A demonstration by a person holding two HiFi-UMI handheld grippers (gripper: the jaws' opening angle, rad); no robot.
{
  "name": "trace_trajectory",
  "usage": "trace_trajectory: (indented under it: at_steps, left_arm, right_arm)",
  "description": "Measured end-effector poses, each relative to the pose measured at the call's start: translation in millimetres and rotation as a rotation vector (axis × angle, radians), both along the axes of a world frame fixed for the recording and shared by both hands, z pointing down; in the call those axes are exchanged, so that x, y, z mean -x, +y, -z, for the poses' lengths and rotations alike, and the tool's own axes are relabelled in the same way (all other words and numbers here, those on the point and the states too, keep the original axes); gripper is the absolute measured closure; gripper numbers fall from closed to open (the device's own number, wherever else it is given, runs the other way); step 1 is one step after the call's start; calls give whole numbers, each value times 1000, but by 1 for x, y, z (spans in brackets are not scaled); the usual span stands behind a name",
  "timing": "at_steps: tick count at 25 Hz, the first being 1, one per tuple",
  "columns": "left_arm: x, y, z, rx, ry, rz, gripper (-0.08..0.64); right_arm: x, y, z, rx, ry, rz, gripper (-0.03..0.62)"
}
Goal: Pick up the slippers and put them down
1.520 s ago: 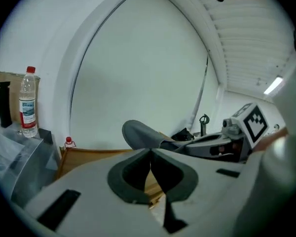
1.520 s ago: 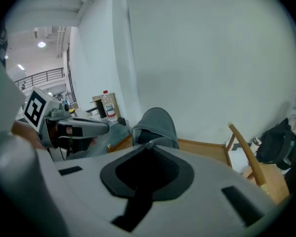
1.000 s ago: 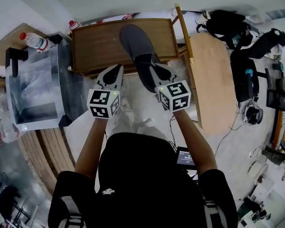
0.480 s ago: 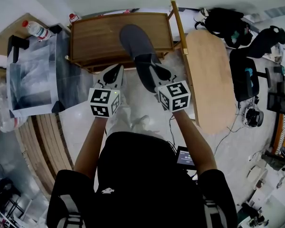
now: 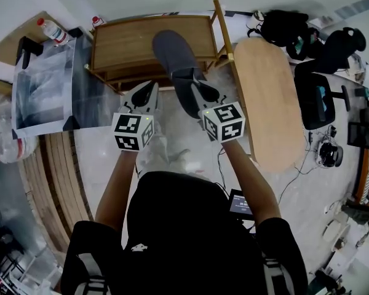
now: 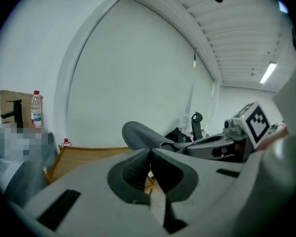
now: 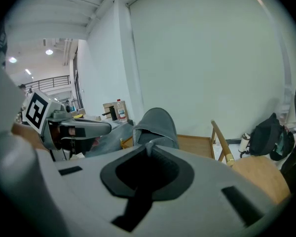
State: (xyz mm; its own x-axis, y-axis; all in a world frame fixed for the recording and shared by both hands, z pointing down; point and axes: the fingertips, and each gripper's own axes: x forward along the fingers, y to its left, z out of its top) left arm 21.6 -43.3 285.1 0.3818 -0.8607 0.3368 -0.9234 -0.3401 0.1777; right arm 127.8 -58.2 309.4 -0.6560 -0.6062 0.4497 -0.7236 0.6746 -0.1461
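Observation:
A grey slipper (image 5: 171, 53) hangs in the air, toe over a low wooden rack (image 5: 129, 45). My right gripper (image 5: 194, 92) is shut on its heel end. In the right gripper view the slipper (image 7: 156, 125) rises straight out of the closed jaws of the right gripper (image 7: 149, 148). My left gripper (image 5: 149, 91) floats beside it to the left, shut with nothing between its pads. Seen from the left gripper (image 6: 149, 154), the slipper (image 6: 139, 135) and the right gripper (image 6: 222, 144) sit just to the right. I see no second slipper.
A clear plastic box (image 5: 44, 91) and a water bottle (image 5: 51, 31) stand left of the rack. An oval wooden tabletop (image 5: 265, 97) lies to the right, with a wooden post (image 5: 224, 32) at the rack's right edge. Black bags (image 5: 284, 26) and a chair (image 5: 320, 97) are beyond.
Both grippers have moved on together with the slipper still held. In the head view the rack, the plastic box and the tabletop have drifted left and up.

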Motion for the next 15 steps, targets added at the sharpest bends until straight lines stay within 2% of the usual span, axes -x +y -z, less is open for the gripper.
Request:
trace_trajectory:
  at_steps: [8, 15]
  left_arm:
    - [-11, 43, 1, -23, 31, 99, 555]
    - [-13, 79, -2, -15, 11, 124, 555]
  right_arm:
    - [-23, 41, -3, -8, -21, 19, 578]
    - [-35, 67, -10, 6, -30, 27, 578]
